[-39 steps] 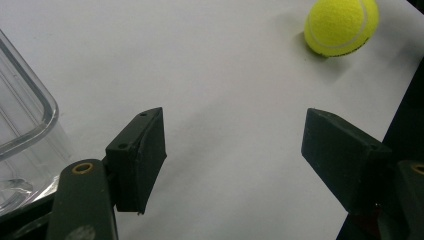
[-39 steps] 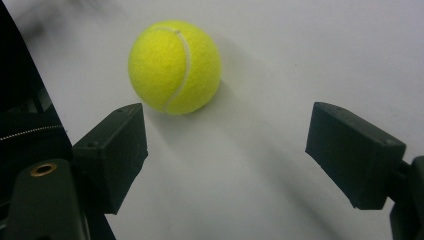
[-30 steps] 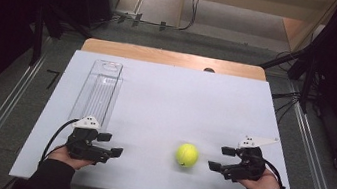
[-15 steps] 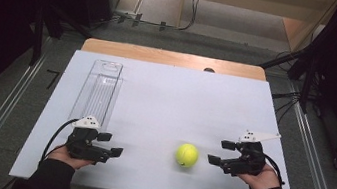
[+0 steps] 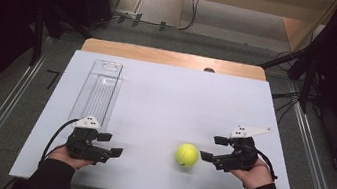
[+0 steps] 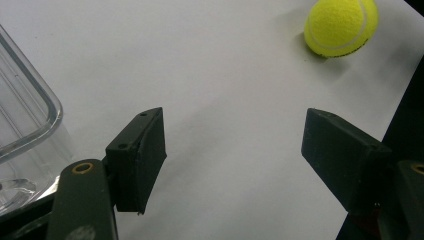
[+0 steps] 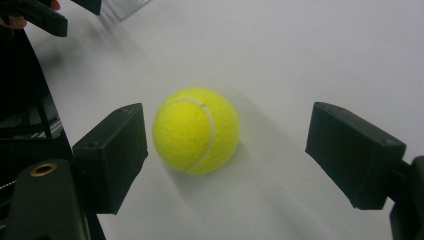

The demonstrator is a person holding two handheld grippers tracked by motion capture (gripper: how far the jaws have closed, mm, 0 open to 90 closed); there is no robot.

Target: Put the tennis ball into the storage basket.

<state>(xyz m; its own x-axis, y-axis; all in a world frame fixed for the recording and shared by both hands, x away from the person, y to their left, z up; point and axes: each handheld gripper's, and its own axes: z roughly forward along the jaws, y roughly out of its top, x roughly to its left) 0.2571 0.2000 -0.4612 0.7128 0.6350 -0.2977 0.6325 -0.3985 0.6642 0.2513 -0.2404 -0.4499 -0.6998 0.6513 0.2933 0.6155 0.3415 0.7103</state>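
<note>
A yellow tennis ball [image 5: 187,155] rests on the white tabletop [image 5: 170,105] near its front edge. My right gripper [image 5: 213,148] is open just right of the ball, jaws pointing at it. In the right gripper view the ball [image 7: 195,129] lies just ahead of the spread jaws, closer to the left one, untouched. My left gripper [image 5: 110,144] is open at the front left, holding nothing. Its own view shows the ball [image 6: 341,26] far off at the upper right. A clear plastic tube container [image 5: 98,91] lies lengthwise at the left.
The clear container's rounded end [image 6: 27,112] sits close to my left gripper's left jaw. A wooden board [image 5: 174,58] edges the table's far side. Metal rails and cables run on the floor around the table.
My right gripper has crept leftward toward the ball, closing the gap. The left gripper and the ball have stayed put.
</note>
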